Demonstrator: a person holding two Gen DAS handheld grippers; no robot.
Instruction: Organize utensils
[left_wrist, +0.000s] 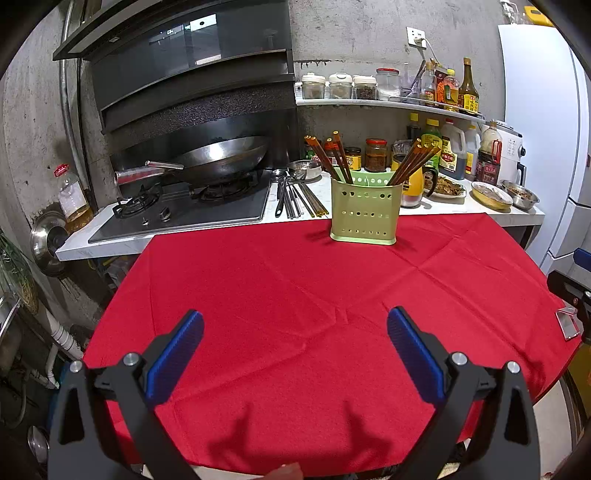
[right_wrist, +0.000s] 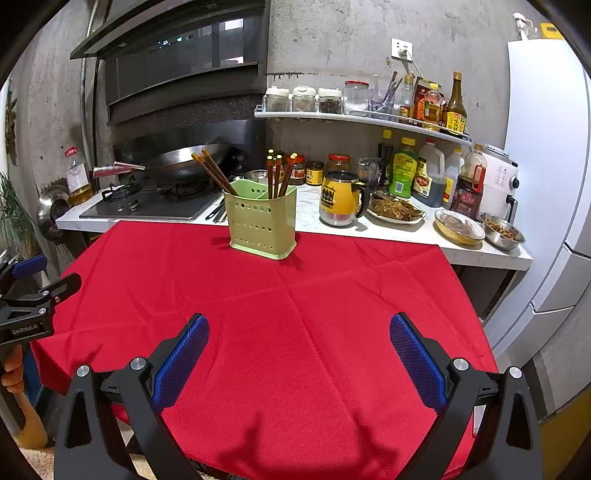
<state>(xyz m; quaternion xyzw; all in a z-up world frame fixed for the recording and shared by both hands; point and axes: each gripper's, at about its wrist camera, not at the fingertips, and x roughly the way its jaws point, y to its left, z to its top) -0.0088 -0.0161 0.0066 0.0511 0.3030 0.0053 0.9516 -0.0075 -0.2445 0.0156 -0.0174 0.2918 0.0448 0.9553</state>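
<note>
A pale green perforated utensil holder (left_wrist: 365, 211) (right_wrist: 261, 221) stands at the far edge of the red tablecloth (left_wrist: 295, 314) (right_wrist: 295, 314), with brown chopsticks (left_wrist: 334, 157) (right_wrist: 216, 172) leaning out of both of its compartments. More chopsticks and metal spoons (left_wrist: 295, 197) lie loose on the white counter behind it, beside the stove. My left gripper (left_wrist: 295, 325) hovers open over the near part of the cloth, nothing between its blue pads. My right gripper (right_wrist: 299, 326) is likewise open and empty. In the right wrist view the left gripper's body (right_wrist: 26, 306) shows at the far left, held by a hand.
A wok (left_wrist: 221, 157) sits on the gas stove (left_wrist: 184, 206) at the back left. A yellow mug (right_wrist: 338, 203), plates and bowls of food (right_wrist: 460, 225), sauce bottles and jars crowd the counter and shelf. A white fridge (right_wrist: 546, 184) stands at the right.
</note>
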